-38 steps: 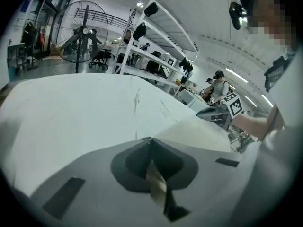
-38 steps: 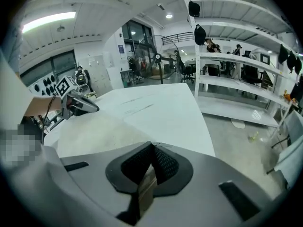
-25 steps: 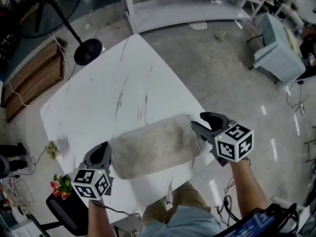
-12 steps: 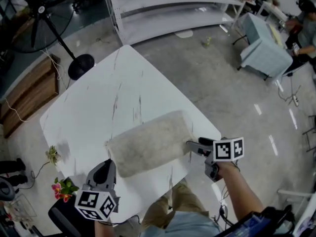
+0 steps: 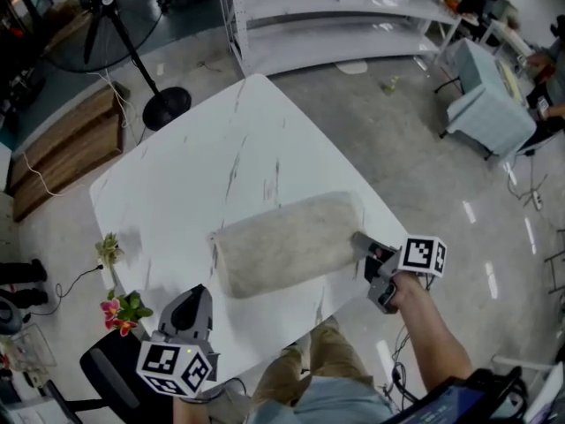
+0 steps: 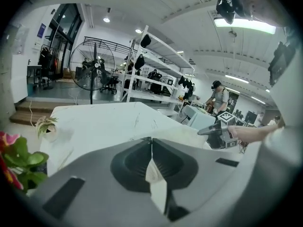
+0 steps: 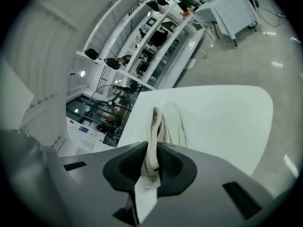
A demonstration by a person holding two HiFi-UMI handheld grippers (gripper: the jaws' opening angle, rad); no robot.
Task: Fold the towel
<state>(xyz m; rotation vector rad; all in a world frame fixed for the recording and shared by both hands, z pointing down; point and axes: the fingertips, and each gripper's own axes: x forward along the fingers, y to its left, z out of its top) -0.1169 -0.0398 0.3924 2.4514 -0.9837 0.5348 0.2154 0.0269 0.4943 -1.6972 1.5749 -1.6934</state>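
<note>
Operator: So, where is the towel [image 5: 282, 246] right now?

Spotter: It's on the white table [image 5: 177, 175], folded into a long pale pad across the part nearest you. One short end points toward your left side. The other reaches the table's right edge.

Operator: And my right gripper [image 5: 364, 244]?

Spotter: You have it at that right end, rolled onto its side. Its jaws have just been closing, and they now pinch the towel's edge. In the right gripper view a fold of cloth stands up between the pads, with the rest of the towel running away across the tabletop.

Operator: What about the left gripper [image 5: 196, 297]?

Spotter: Your left one is pressed together with nothing in it. It hangs at the table's near left edge, well apart from the towel's left end, and it points out over the tabletop toward your right gripper.

Operator: Anything close to it?

Spotter: Only the pink flowers [image 5: 124, 312] just off that edge, beside your left gripper. A standing fan [image 5: 106, 7] is on the floor beyond the far side of the table
</note>
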